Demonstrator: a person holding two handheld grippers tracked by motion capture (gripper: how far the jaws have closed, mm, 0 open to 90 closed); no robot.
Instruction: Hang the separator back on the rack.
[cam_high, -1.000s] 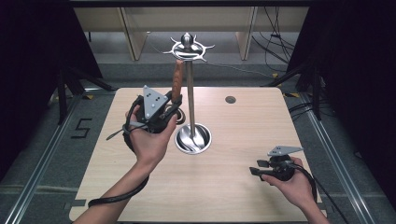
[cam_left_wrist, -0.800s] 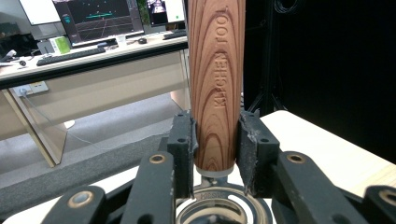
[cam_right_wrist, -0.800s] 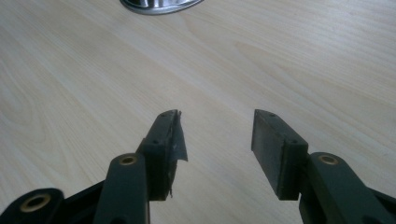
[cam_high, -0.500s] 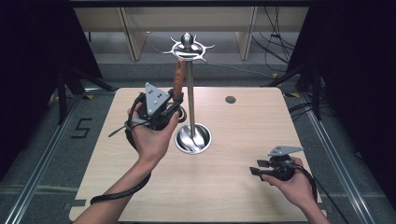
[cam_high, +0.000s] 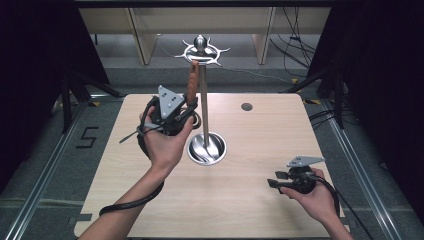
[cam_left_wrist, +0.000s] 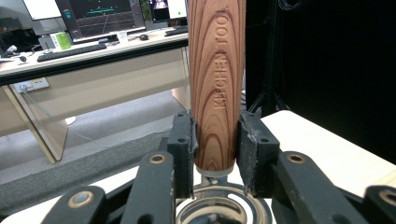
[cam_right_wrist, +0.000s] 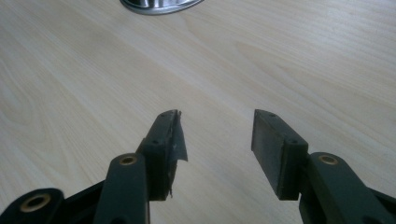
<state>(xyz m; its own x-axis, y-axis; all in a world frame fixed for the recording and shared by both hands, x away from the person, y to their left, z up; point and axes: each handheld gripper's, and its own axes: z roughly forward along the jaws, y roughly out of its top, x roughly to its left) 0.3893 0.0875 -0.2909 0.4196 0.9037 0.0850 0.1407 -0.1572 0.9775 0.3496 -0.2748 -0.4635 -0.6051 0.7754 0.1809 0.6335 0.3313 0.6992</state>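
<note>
A wooden handle (cam_high: 193, 80) stamped "KITCHEN TOOL" (cam_left_wrist: 217, 84) stands upright in my left gripper (cam_high: 188, 108), whose pads are shut on its lower end (cam_left_wrist: 215, 140). A round metal part of the tool (cam_left_wrist: 219, 212) shows just below the pads. The handle sits close to the left of the steel pole (cam_high: 204, 105) of a utensil stand, its top just under the hook ring (cam_high: 201, 50). The stand's bowl-shaped base (cam_high: 206, 149) rests mid-table. My right gripper (cam_high: 274, 181) lies low over the table's front right, its jaws open over bare wood (cam_right_wrist: 217, 140).
The light wooden table (cam_high: 260, 210) has a small round hole (cam_high: 246, 106) at the back right. Dark floor and metal rails surround it. Desks with monitors (cam_left_wrist: 93, 18) stand beyond the table in the left gripper view.
My left gripper has edged slightly up and toward the pole with the handle in it. The right gripper has stayed where it was.
</note>
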